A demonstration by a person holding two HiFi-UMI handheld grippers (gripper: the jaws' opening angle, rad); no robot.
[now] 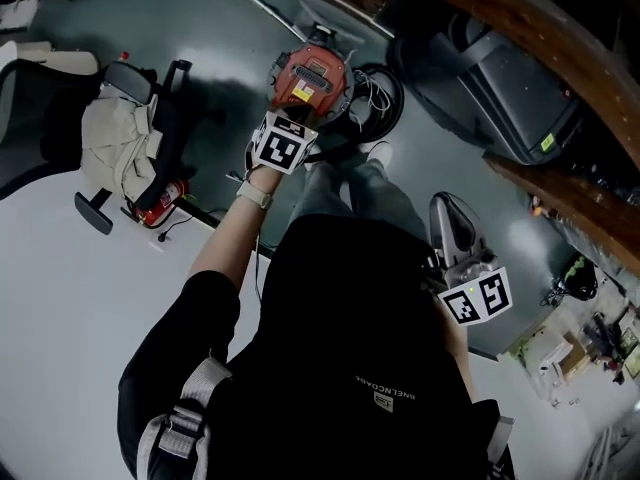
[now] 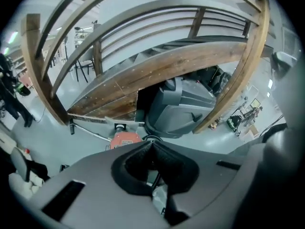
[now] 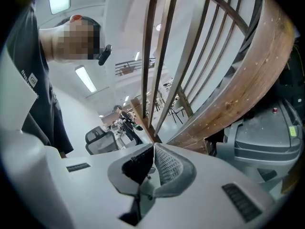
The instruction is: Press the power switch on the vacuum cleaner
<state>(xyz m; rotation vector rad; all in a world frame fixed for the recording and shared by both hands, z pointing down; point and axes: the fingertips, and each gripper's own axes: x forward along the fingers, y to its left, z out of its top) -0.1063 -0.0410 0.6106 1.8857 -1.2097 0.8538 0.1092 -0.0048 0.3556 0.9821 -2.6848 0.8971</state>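
Vacuum cleaner [image 1: 312, 76]: near side covered by left gripper [image 1: 288, 133] in head view; power switch not discernible; label print too small. In left gripper view only orange top shows over gripper body.

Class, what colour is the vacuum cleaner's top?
The vacuum cleaner top is orange-red; head view shows it best.

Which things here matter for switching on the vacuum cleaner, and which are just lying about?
For the job:
- vacuum cleaner, on the floor
- left gripper, jaws together, held out toward it

Just lying about:
- office chair draped with a beige cloth
- grey floor machine under the wooden staircase
- white table
- right gripper, shut, off to the side
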